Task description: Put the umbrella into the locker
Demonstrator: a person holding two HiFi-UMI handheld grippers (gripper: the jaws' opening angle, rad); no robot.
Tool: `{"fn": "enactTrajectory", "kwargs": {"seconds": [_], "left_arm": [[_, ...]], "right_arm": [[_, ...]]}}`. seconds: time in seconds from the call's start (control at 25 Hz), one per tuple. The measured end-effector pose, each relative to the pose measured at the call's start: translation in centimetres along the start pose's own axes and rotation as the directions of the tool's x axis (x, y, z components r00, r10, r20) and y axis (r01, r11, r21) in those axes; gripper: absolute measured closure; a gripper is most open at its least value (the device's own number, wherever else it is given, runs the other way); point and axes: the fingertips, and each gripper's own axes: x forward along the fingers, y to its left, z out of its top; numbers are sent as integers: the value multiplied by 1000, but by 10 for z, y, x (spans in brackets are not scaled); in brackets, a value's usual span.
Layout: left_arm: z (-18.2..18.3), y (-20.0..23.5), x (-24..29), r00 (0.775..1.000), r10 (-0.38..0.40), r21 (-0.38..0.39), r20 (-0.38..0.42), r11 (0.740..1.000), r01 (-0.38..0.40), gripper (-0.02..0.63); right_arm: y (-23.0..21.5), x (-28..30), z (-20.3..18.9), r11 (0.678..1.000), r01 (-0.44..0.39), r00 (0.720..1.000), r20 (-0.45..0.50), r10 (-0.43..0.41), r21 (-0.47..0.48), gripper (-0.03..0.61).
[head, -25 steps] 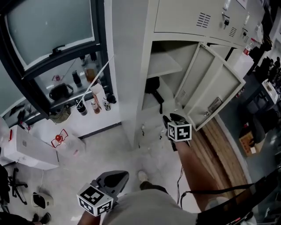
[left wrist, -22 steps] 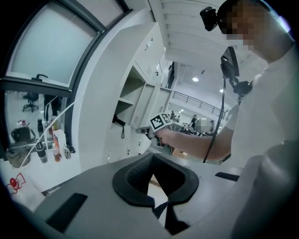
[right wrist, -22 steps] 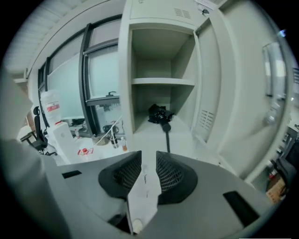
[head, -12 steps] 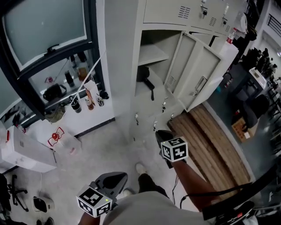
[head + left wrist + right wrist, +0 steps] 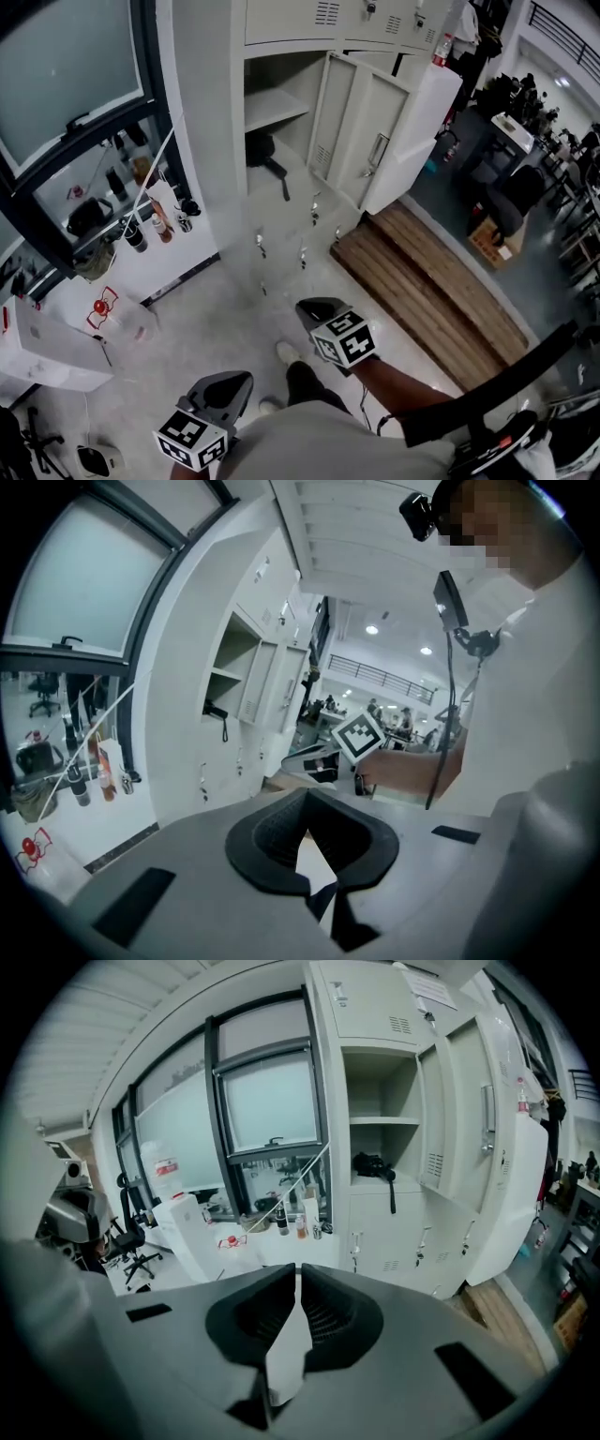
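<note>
Inside open locker (image 5: 211, 122): black umbrella (image 5: 261, 150); sill bottles (image 5: 136, 236), labels unreadable.

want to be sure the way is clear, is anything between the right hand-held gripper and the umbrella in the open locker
Nothing visible does. The umbrella lies inside the locker, its door swung wide, with only floor between it and the right hand-held gripper, whose jaws have just been closing with nothing between them.
</note>
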Motion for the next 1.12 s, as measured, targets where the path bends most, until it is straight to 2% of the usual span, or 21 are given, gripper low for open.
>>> {"fn": "enactTrajectory", "kwargs": {"seconds": [0.32, 1.12], "left_arm": [[-9, -9, -3, 1000, -1, 15, -7, 1000, 2, 603], [-18, -6, -5, 999, 38, -26, -6, 999, -38, 603]], "right_arm": [[40, -17, 2, 994, -90, 996, 20, 92, -66, 552], [71, -18, 8, 969, -183, 982, 6, 186, -166, 558]]}}
